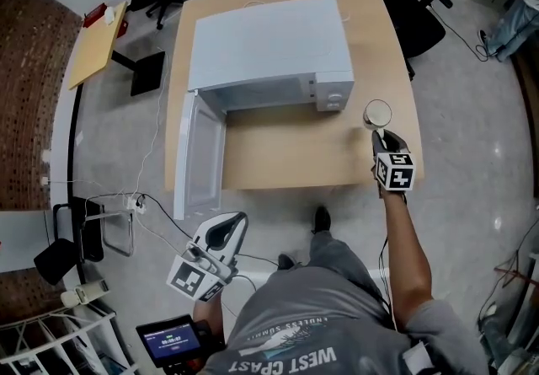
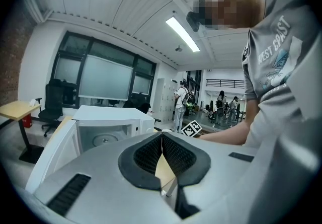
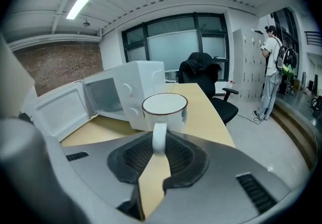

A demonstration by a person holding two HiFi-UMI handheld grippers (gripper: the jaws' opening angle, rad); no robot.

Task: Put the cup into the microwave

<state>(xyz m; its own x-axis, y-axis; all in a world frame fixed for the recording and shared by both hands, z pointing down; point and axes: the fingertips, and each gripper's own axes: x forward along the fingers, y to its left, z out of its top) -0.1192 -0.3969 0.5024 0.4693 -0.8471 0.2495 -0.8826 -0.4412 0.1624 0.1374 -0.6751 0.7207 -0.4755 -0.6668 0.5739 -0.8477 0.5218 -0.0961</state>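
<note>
A white cup (image 1: 377, 114) with a dark rim hangs just above the wooden table (image 1: 286, 154), right of the white microwave (image 1: 261, 53). My right gripper (image 1: 381, 139) is shut on the cup's handle; in the right gripper view the cup (image 3: 165, 111) stands upright beyond the right gripper (image 3: 158, 145), pads pressed on the handle. The microwave's door (image 1: 200, 154) is swung open to the left, and its cavity shows in the right gripper view on the microwave (image 3: 128, 92). My left gripper (image 1: 226, 226) hovers low, off the table's near left corner, shut on nothing; in its own view the left gripper (image 2: 162, 140) has its pads touching.
Black office chairs (image 1: 413, 7) stand behind and right of the table. A small wooden side table (image 1: 97, 45) is at far left. Cables (image 1: 143, 205) trail over the floor near the open door. A handheld screen (image 1: 173, 340) sits by the person's left side. People stand far off (image 2: 180, 104).
</note>
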